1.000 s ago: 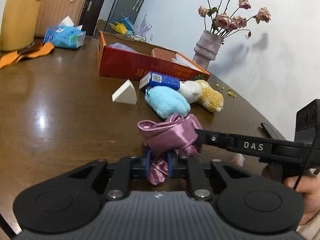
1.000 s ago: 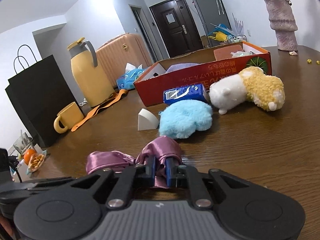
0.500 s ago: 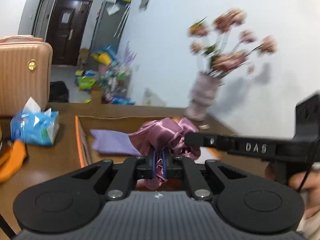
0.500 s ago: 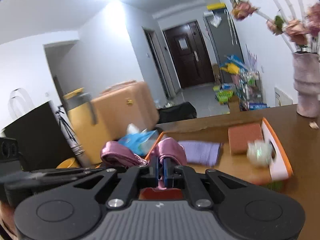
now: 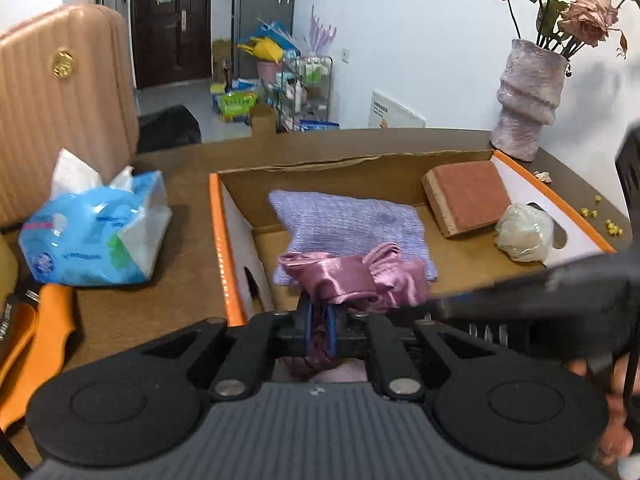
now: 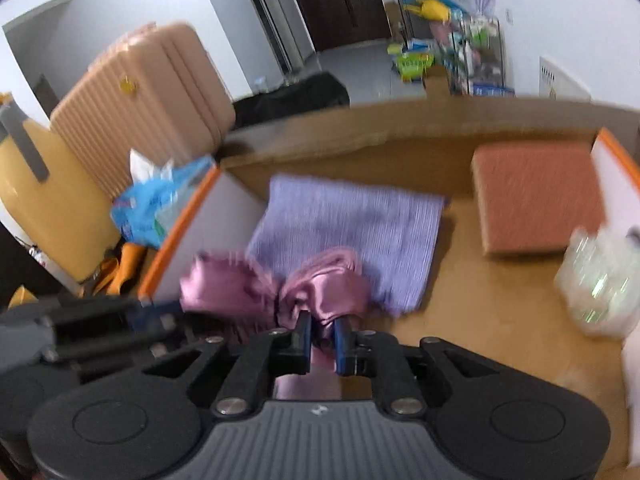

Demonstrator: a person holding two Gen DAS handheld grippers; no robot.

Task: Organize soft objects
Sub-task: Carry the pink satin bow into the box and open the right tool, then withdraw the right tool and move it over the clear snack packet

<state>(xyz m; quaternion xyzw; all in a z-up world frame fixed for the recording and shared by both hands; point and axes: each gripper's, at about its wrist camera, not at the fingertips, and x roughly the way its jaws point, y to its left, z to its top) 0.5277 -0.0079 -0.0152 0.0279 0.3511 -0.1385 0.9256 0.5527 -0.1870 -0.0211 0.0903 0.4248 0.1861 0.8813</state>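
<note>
Both claws pinch the pink satin cloth (image 5: 352,280) above the cardboard box (image 5: 218,216): left gripper (image 5: 319,330) clamped narrow, right gripper (image 6: 322,338) just easing slightly, cloth between its pads. Limp and slippery, I'd say; grip the bunched folds.

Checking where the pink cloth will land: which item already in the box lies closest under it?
The lilac knitted cloth, flat at the box's left end; the terracotta sponge block and whitish mesh ball sit farther right.
</note>
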